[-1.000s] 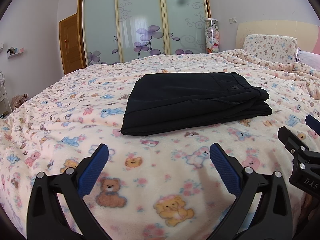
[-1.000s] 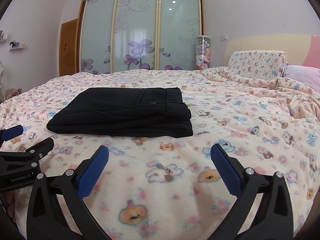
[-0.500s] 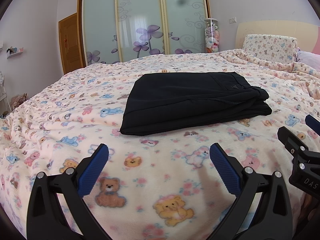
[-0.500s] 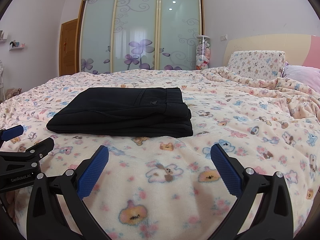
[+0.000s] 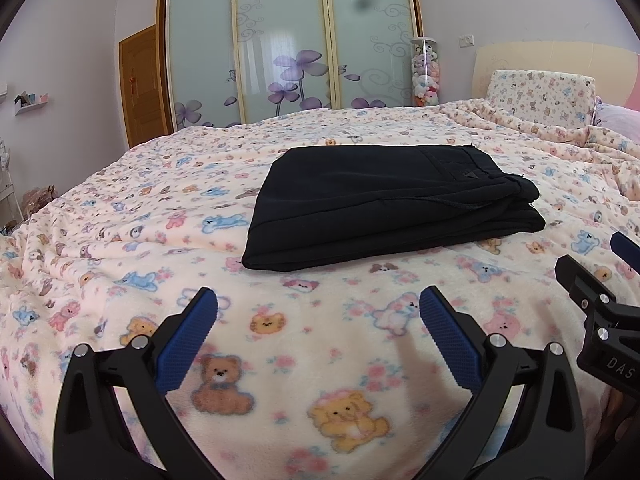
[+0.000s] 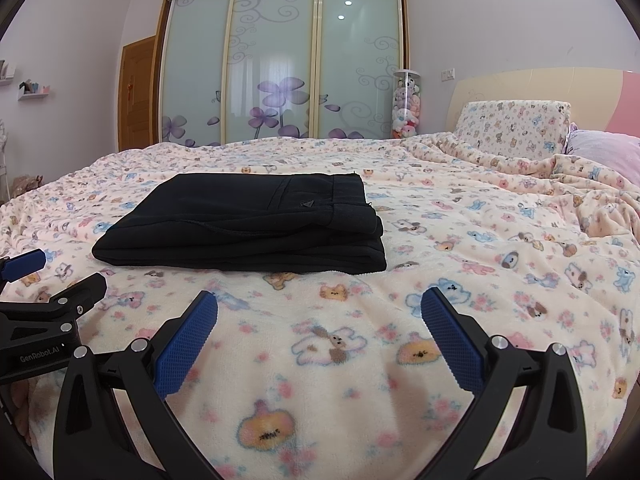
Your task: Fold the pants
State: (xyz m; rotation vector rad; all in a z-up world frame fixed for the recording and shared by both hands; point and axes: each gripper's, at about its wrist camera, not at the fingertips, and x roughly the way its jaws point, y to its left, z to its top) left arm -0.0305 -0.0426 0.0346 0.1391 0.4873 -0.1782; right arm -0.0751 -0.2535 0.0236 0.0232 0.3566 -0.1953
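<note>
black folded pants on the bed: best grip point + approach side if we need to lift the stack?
Probably the thick rounded fold edge nearest the grippers, on the black pants. Come in low from the near side, along the blanket, with the right gripper and left gripper spaced along that edge. Both are open and empty, and the layers stack flat there.

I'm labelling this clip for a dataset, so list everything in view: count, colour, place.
pants: 1, black, folded flat mid-bed
blanket: 1, cream with bear print, covering the bed
pillow: 1, bear print, at the headboard
wardrobe: 1, frosted glass with purple flowers, far wall
toy tube: 1, clear, plush toys inside, beside the wardrobe
door: 1, brown, left of the wardrobe
left gripper: black with blue pads, jaws open, empty
right gripper: same, jaws open, empty
</note>
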